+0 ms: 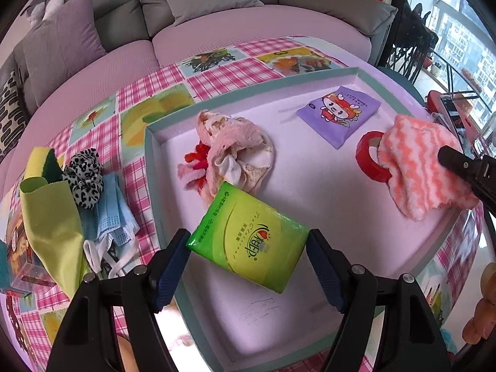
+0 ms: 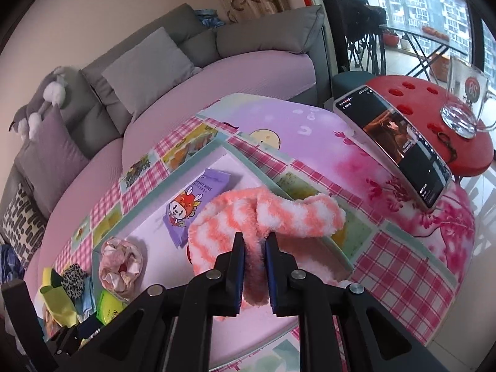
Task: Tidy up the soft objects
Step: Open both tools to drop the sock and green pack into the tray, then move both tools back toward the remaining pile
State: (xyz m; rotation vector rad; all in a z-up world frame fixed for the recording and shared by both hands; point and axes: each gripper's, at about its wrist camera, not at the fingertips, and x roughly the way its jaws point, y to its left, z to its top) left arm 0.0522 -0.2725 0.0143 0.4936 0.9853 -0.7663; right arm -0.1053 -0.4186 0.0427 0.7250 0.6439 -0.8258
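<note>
Pink checked tablecloth (image 1: pixel 102 142), shallow white tray (image 1: pixel 310 192), grey sofa (image 1: pixel 124 15) behind, left gripper (image 1: pixel 248 248) clamping green tissue pack (image 1: pixel 248 241), right gripper (image 2: pixel 254 243) pinching fuzzy pink-striped sock (image 2: pixel 248 217), window beyond.

Both wrist views look steeply down, close over the tray (image 1: pixel 161 161); both show the sofa (image 2: pixel 161 62).
</note>
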